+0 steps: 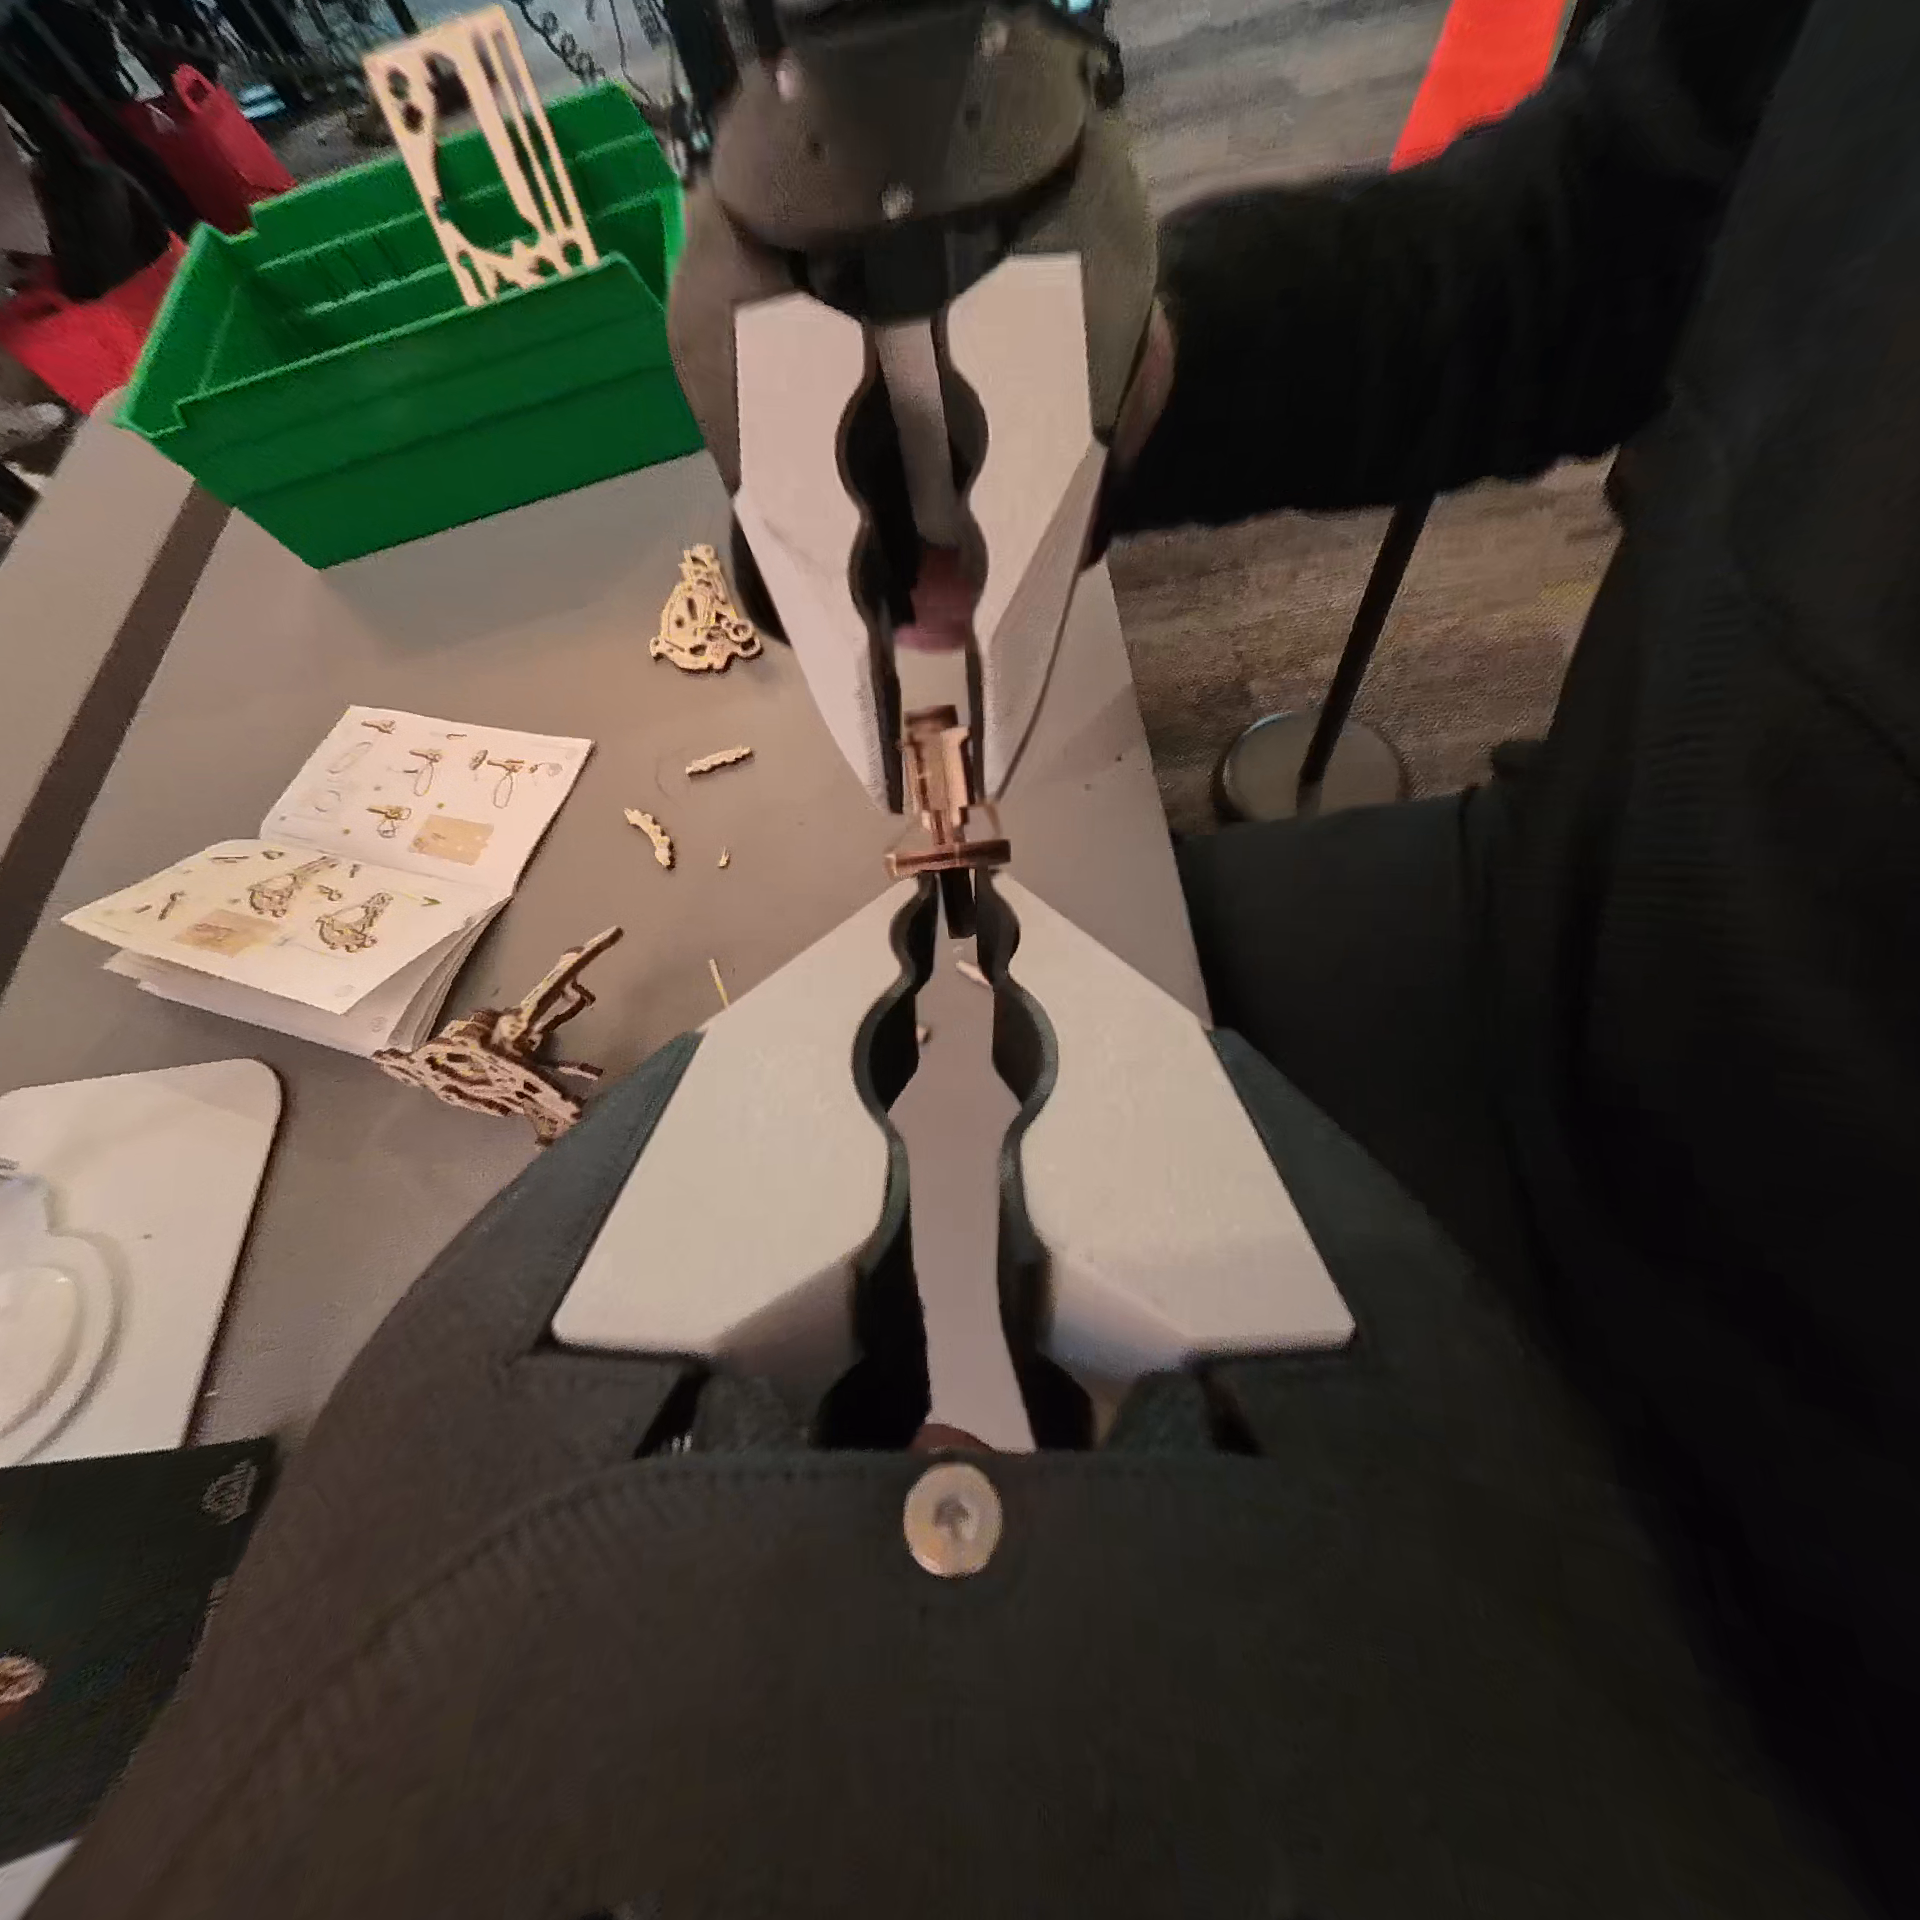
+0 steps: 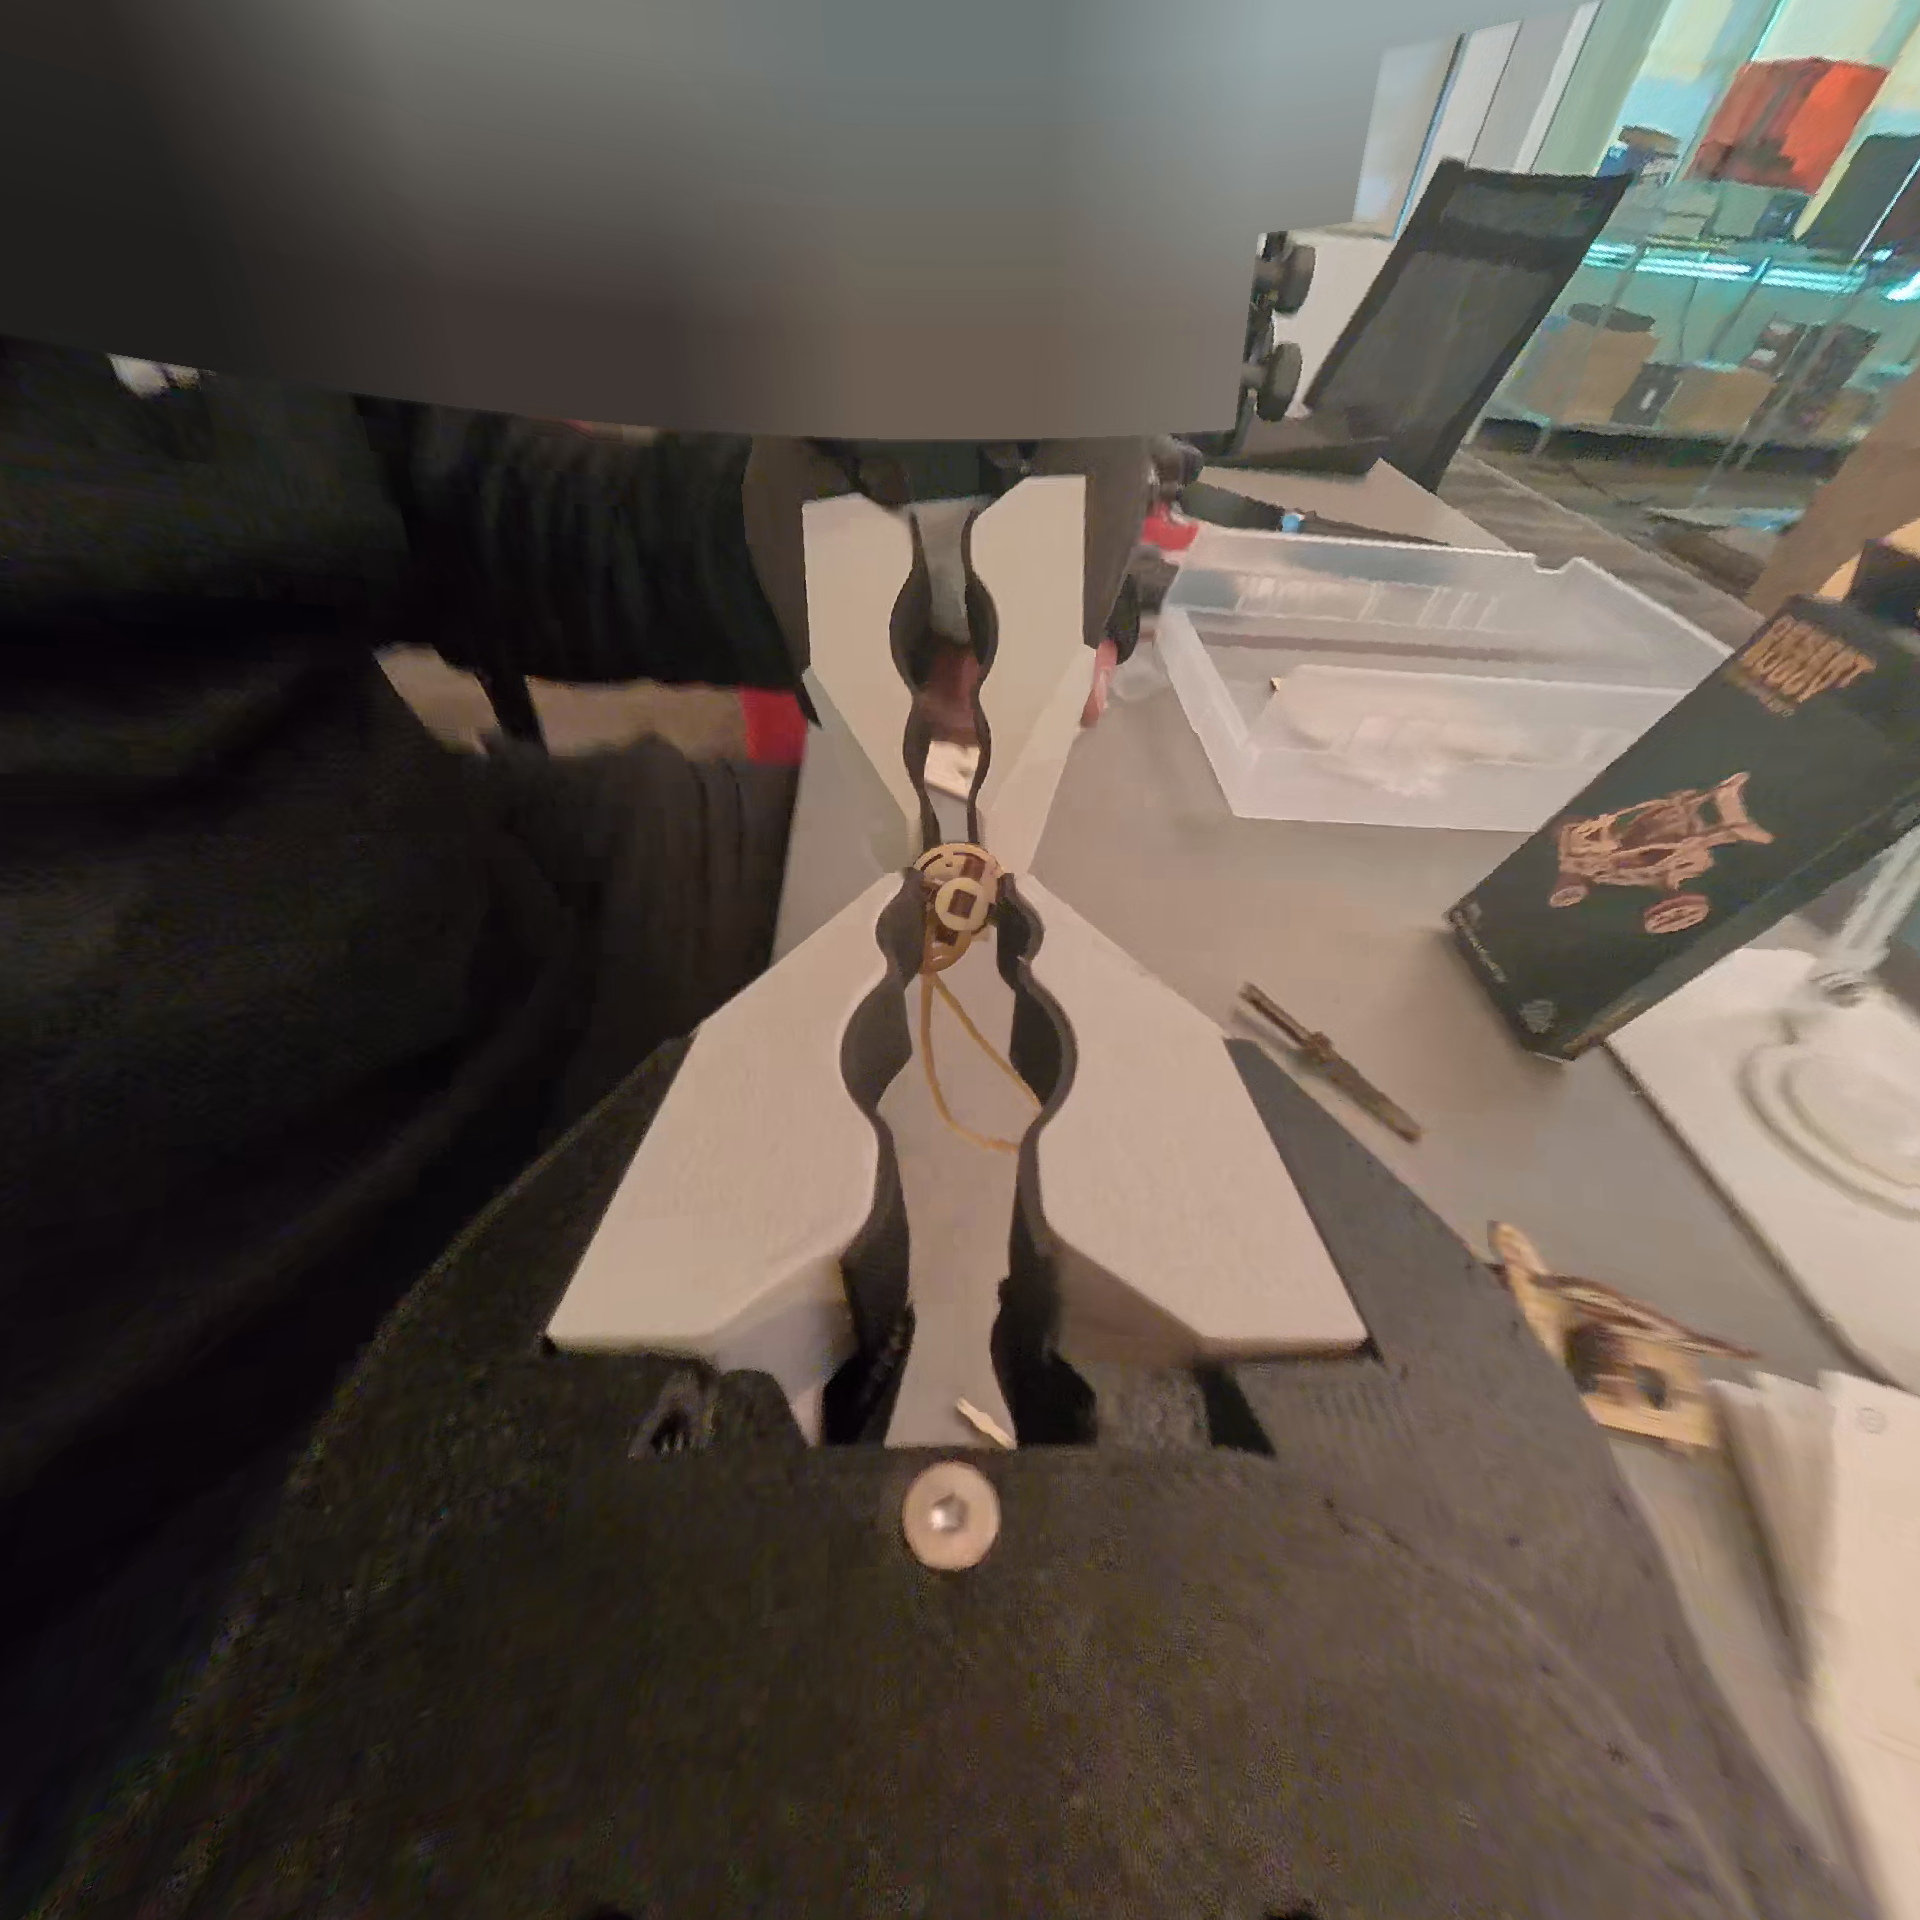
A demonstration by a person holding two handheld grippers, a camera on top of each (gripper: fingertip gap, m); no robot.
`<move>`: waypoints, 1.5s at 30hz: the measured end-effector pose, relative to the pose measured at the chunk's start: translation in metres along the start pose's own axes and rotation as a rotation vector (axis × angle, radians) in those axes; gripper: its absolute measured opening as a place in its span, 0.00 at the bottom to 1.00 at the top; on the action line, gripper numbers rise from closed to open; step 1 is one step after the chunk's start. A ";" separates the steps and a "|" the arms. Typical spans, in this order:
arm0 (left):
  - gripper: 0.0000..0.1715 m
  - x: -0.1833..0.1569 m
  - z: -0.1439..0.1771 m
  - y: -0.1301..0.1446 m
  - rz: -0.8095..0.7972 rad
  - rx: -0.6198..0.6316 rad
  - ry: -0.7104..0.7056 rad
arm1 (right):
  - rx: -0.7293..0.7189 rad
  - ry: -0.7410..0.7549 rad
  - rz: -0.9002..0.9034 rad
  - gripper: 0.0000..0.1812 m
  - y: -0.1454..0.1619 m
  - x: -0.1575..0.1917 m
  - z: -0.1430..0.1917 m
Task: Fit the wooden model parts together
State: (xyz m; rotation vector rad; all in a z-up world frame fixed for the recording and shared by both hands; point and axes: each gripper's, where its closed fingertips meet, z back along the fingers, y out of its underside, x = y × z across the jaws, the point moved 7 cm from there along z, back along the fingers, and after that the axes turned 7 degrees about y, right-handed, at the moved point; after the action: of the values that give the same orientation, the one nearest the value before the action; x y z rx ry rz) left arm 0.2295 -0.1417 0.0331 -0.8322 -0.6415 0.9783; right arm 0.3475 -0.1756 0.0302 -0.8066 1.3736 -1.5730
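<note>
The left wrist view alone shows the green bin (image 1: 416,416) with a punched-out wooden sheet (image 1: 483,156) standing in it, the open instruction booklet (image 1: 322,883), loose wooden pieces (image 1: 717,762) and a part-built wooden frame (image 1: 509,1049) on the grey table (image 1: 312,644). The right wrist view alone shows a clear plastic tray (image 2: 1434,675), the dark model box (image 2: 1704,831) standing upright, and a thin rubber band (image 2: 977,1070) hanging from the small assembly.

That small wooden assembly (image 1: 943,800) is held in the air between the two grippers, above the table's near edge. From the left it reads as a short notched shaft ending in a flat crosspiece; from the right its round wheel-like end (image 2: 958,896) with a square hole faces the camera.

The left gripper (image 1: 951,899) and right gripper (image 2: 961,904) meet tip to tip (pointing straight at each other). Each has its fingers closed on its own end of the assembly. A black-sleeved arm (image 1: 1455,343) holds the right one.
</note>
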 end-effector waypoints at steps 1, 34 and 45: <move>0.03 0.002 0.002 -0.002 0.019 -0.021 -0.008 | -0.033 -0.014 -0.077 0.06 0.000 -0.004 0.001; 0.02 0.006 -0.003 -0.003 -0.085 0.031 -0.270 | -0.150 0.058 -0.421 0.06 0.005 -0.017 0.002; 0.02 0.010 -0.005 0.006 -0.059 0.259 -0.205 | 0.256 0.320 0.172 0.16 0.003 -0.008 0.003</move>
State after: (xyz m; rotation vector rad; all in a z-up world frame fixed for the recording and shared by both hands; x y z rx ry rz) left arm 0.2354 -0.1325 0.0263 -0.4861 -0.6926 1.0754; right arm 0.3542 -0.1696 0.0280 -0.2830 1.3829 -1.7471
